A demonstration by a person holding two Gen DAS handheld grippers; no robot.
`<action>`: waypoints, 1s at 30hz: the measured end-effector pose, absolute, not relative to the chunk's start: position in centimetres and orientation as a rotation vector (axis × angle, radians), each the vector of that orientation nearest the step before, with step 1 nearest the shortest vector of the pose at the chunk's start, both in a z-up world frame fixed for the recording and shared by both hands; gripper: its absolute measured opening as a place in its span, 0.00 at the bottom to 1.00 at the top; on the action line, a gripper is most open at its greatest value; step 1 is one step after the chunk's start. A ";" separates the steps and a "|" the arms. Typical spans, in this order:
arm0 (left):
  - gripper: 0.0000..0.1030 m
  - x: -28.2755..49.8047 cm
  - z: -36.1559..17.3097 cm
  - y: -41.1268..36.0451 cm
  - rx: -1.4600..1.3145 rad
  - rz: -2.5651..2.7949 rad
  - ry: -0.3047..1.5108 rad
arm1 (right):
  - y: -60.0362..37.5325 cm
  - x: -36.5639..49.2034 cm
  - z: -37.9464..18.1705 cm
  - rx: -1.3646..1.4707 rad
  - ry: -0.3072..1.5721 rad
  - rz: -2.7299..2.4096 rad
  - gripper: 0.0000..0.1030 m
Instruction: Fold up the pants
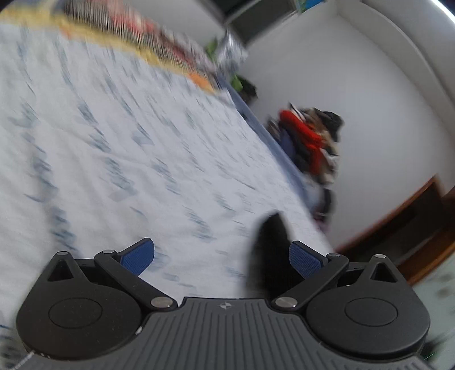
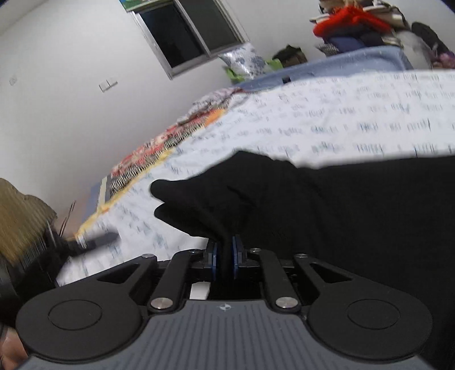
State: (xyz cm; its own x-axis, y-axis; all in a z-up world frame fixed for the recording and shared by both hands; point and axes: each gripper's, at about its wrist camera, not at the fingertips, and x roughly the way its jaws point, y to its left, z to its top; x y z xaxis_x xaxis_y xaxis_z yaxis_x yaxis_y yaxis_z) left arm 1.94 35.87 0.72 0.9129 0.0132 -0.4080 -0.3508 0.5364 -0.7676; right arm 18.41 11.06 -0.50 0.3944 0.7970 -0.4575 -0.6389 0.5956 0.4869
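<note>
The black pants (image 2: 341,213) lie on the bed's white sheet with blue print (image 2: 341,113), filling the right of the right wrist view. My right gripper (image 2: 224,242) is shut on a bunched edge of the pants, and the cloth rises in a peak ahead of its blue pads. In the blurred left wrist view, my left gripper (image 1: 221,247) is open over the sheet (image 1: 128,142). A corner of the black pants (image 1: 270,242) sits just inside its right finger (image 1: 304,259); the pads do not press on it.
A colourful patterned blanket (image 1: 142,31) (image 2: 159,150) lies along the far side of the bed. A pile of clothes with a red garment (image 1: 310,136) (image 2: 352,20) sits beyond the bed edge by the white wall. There is a dark window (image 2: 187,31) and wooden furniture (image 1: 412,227).
</note>
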 end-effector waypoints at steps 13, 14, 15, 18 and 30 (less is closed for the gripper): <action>0.81 16.1 -0.8 34.3 -1.159 -0.055 0.736 | 9.7 18.6 -1.0 0.387 0.701 0.930 0.09; 0.55 16.9 -0.9 33.7 -1.104 -0.021 0.776 | 9.7 18.7 -1.0 0.386 0.711 0.936 0.09; 0.38 17.6 -1.0 33.2 -1.045 0.041 0.818 | 9.9 18.9 -1.1 0.385 0.731 0.941 0.09; 0.32 18.7 -1.2 32.9 -0.984 0.084 0.832 | 9.5 19.3 -0.8 0.407 0.805 0.967 0.12; 0.34 17.9 7.3 15.1 -0.236 -0.090 0.644 | -6.9 23.7 -1.0 1.084 0.920 0.878 1.00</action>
State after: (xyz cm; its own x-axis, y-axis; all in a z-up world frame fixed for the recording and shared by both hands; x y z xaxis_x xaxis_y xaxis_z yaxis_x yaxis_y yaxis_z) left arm 17.93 15.06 7.29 0.7971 -0.1557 -0.5835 0.0100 0.9695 -0.2450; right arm 23.71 -6.89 -1.00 0.3629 0.9158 -0.1724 -0.1301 0.2330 0.9637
